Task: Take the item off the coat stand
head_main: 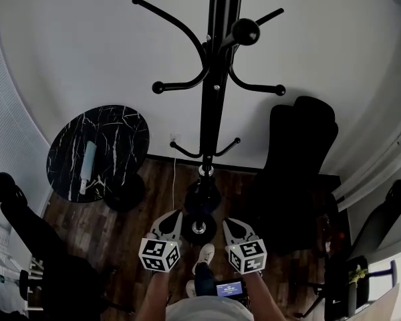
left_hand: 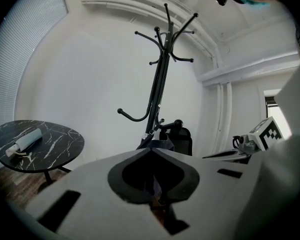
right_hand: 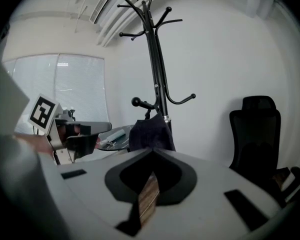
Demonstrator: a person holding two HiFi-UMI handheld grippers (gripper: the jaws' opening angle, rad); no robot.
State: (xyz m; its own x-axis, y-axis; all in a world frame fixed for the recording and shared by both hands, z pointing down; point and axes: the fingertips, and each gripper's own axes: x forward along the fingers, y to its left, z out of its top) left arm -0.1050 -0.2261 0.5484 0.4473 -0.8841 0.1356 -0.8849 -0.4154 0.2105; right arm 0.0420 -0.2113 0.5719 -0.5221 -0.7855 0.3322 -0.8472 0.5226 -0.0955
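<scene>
Left gripper [head_main: 174, 216] and right gripper [head_main: 230, 223]: jaws together, nothing held. Dark cloth [right_hand: 150, 131] hangs low on coat stand [head_main: 212, 79]. Best: open first, pinch cloth, lift up and away.

Coat stand [head_main: 212, 79] is glossy black against a plain white wall [head_main: 73, 39], the cloth [right_hand: 150, 131] on it is a dark, near-navy shade, and the office chair [head_main: 297, 159] is black as well. The round bench [head_main: 120, 132] is black marble with thin white veins under a pale roll [head_main: 88, 162], and the floor [head_main: 120, 239] is dark brown wood plank. Left tongs [head_main: 176, 214] and right tongs [head_main: 227, 222] are both pale grey, their cubes patterned with black-and-white square markers.
</scene>
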